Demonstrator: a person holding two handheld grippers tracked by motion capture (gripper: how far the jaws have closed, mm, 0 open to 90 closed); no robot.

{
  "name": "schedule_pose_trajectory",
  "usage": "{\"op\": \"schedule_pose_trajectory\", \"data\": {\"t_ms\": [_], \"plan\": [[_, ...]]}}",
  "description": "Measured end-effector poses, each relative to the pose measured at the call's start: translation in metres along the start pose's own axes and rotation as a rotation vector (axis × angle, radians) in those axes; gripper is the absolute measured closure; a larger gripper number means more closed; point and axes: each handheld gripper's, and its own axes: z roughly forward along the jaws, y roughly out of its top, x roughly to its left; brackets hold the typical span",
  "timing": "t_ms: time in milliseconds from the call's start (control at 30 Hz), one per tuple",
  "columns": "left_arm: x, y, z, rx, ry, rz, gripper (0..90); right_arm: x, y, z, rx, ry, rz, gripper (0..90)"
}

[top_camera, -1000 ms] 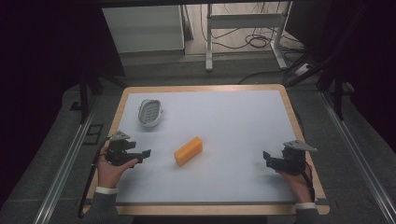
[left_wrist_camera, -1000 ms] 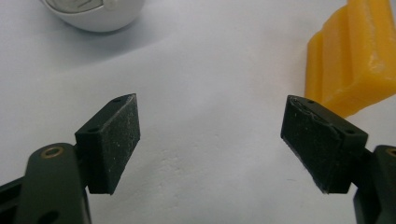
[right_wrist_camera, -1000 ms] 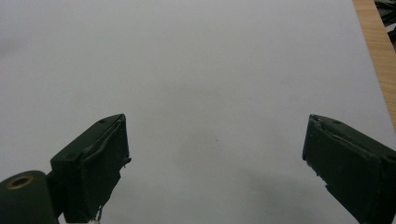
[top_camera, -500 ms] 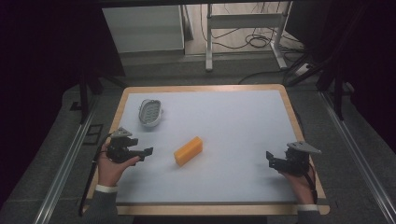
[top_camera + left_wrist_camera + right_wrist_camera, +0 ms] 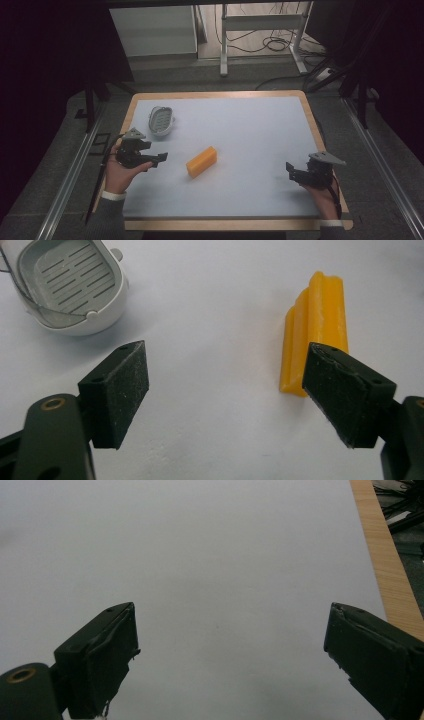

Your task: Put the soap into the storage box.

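Left gripper (image 5: 161,159) points at the yellow block (image 5: 202,162); jaws spread.

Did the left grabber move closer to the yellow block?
Yes. The left gripper has edged right, toward the unmoved yellow block; they are still apart.

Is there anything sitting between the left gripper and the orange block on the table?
Nothing visible does. The left gripper has its jaws open and points at the orange block across bare table. The grey slotted dish lies farther back, off that line.
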Motion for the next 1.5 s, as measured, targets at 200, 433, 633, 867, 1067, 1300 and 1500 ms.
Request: {"op": "schedule_pose_trajectory", "data": {"t_ms": [200,433,633,867,1067,1300,1500], "plan": [[-0.004,0.007,0.001,0.011,-0.002,0.021,19.3,0.001,-0.001,0.0,0.005,-0.001,-0.008,7.3],[-0.009,0.012,0.002,0.02,-0.004,0.044,19.0,-0.001,-0.001,-0.001,0.005,-0.005,-0.009,7.2],[-0.012,0.015,0.005,0.033,-0.007,0.06,18.9,-0.001,-0.002,0.0,0.012,-0.011,-0.015,7.2],[-0.019,0.021,0.008,0.031,-0.049,0.078,18.9,-0.001,-0.001,-0.002,-0.004,-0.024,-0.015,7.3],[-0.028,0.029,0.01,0.035,-0.056,0.106,18.9,-0.003,-0.001,-0.002,-0.003,-0.025,-0.011,7.3],[-0.037,0.038,0.012,0.04,-0.071,0.138,18.8,-0.003,-0.001,-0.002,0.002,-0.026,-0.016,7.3],[-0.044,0.044,0.016,0.054,-0.074,0.162,18.8,-0.003,-0.001,-0.002,0.002,-0.025,-0.015,7.4]]}}
